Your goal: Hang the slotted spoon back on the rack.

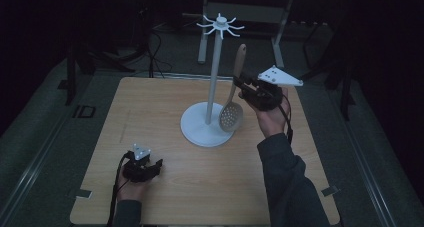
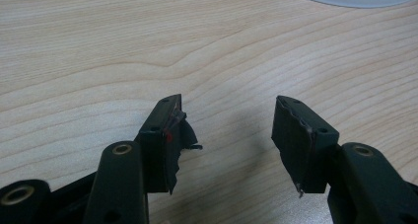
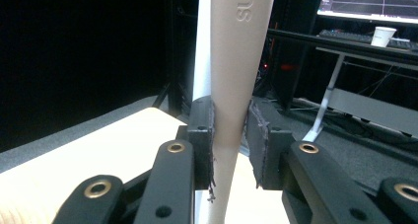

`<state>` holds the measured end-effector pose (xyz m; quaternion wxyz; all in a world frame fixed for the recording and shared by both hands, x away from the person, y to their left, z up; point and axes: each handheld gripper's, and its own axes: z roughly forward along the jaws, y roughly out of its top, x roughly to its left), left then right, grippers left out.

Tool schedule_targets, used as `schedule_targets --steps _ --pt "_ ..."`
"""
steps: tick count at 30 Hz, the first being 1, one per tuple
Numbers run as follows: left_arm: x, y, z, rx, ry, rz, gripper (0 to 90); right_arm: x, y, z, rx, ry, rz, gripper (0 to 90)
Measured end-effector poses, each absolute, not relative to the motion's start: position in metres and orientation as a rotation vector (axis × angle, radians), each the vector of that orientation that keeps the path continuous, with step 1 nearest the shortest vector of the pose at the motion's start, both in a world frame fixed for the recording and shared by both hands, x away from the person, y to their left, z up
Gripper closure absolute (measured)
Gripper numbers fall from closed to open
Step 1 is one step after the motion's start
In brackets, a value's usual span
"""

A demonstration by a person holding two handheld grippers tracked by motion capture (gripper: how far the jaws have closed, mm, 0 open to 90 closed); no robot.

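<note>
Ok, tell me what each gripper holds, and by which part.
The right gripper holds the slotted spoon by the middle of its handle, bowl hanging down beside the stand. The left gripper holds nothing; its jaws are open over the table.

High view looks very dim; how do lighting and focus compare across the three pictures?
High view: underexposed, surroundings near black, yet the white rack and slotted spoon in the right gripper stay readable. Left gripper view: bright, even light, sharp wood grain on the table, soft shadow under the open left gripper. Right gripper view: spoon handle well lit, left background black, monitor glaring.
</note>
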<state>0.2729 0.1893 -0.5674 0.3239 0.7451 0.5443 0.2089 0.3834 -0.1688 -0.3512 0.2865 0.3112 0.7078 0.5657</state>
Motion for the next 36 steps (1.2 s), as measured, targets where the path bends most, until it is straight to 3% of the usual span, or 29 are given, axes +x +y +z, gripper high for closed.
schedule_targets --steps 36 --pt "0.273 0.191 -0.567 1.950 1.430 0.549 45.9 0.404 -0.159 -0.327 0.848 1.917 1.521 73.2"
